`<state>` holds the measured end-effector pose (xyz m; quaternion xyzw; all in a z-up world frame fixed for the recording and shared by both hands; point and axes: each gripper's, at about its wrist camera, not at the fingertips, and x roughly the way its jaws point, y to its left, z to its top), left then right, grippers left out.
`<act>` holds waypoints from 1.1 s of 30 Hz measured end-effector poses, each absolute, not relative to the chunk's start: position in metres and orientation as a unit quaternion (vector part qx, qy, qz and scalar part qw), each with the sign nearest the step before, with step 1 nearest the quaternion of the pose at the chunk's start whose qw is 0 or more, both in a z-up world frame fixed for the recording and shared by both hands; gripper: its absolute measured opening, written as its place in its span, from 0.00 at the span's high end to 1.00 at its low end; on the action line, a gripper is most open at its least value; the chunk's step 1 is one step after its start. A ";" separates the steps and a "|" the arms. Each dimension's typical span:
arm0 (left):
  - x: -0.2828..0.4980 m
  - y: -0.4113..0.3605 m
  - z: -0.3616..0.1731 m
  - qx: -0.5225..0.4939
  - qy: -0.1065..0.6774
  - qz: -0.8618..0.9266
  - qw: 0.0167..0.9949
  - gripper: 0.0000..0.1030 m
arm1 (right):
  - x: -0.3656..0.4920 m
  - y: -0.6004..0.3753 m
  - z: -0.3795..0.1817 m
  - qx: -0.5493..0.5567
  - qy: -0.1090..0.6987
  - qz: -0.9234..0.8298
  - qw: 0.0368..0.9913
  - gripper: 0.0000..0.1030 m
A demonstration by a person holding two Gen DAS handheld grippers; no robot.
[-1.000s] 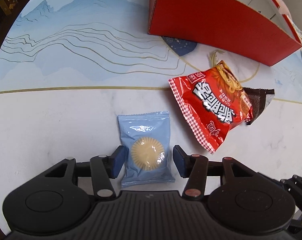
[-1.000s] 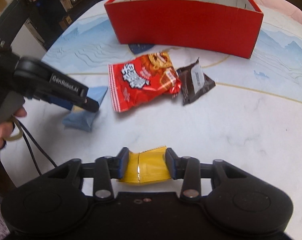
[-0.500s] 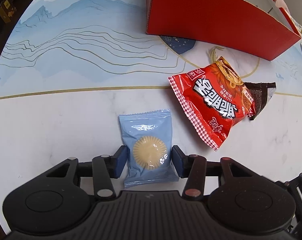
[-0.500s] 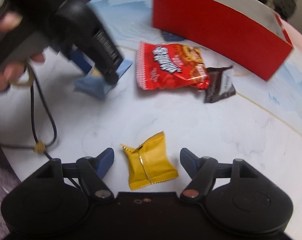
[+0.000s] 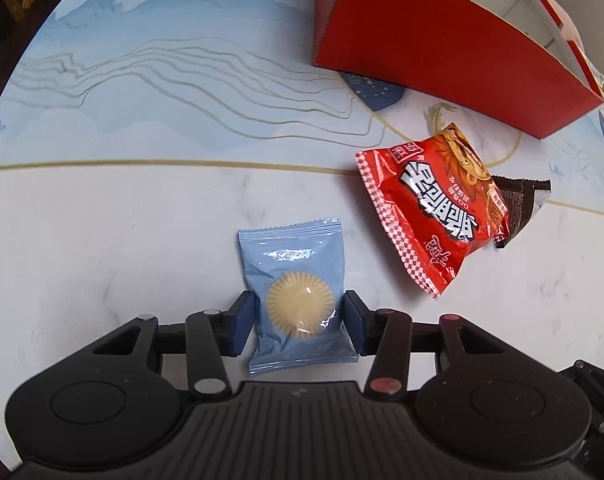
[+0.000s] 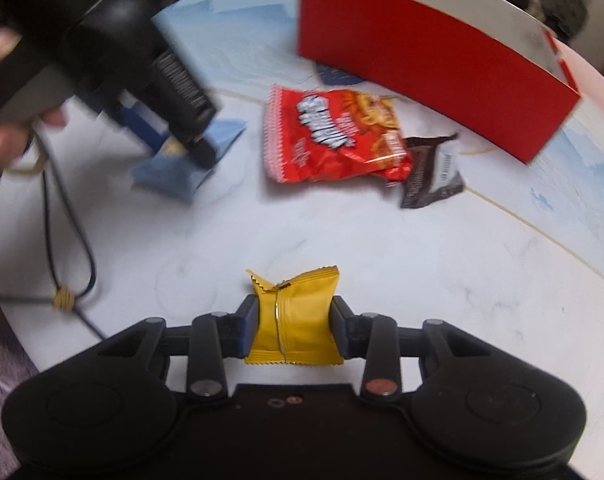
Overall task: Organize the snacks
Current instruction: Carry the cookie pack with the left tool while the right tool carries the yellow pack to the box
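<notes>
Left gripper (image 5: 297,318) pointing steeply down at the tabletop (image 5: 101,248), jaws straddling the light blue packet (image 5: 295,300); pads sitting right at its two side edges, wrapper not visibly pinched, so cannot tell whether gripping or merely bracketing. Packet lying flat, round pale biscuit showing through its window.

Right gripper (image 6: 293,322) closing its jaws on the yellow packet (image 6: 295,316); both pads pressing into the wrapper's sides, foil creased and bunched between them, back seam facing up.

Lying farther out on the marble-patterned tabletop: red snack bag (image 5: 430,216), flat, and the dark brown wrapper (image 5: 518,208) touching it, partly tucked under its far edge. Standing beyond those, red cardboard box (image 5: 434,44), open at the top, pale inside.

Showing in the right wrist view: left gripper (image 6: 197,148) blurred, over the blue packet (image 6: 181,168), a person's hand (image 6: 5,92) wrapping its handle, black cable (image 6: 73,240) trailing off the tabletop edge.
</notes>
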<state>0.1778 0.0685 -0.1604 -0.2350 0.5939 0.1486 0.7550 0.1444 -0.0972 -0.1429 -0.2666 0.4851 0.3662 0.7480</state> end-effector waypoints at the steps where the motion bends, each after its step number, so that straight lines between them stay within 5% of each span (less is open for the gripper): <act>1: 0.176 0.069 -0.159 -0.240 0.592 0.149 0.755 0.55 | 0.148 -0.100 -0.141 -0.254 0.487 0.361 0.754 0.67; 13: 0.169 0.070 -0.088 -0.246 0.518 0.133 0.808 0.55 | 0.186 -0.130 -0.085 -0.113 0.459 0.317 0.822 0.67; 33: 0.228 0.064 0.018 -0.180 0.404 0.133 0.887 0.54 | 0.265 -0.107 0.013 -0.076 0.345 0.314 0.881 0.67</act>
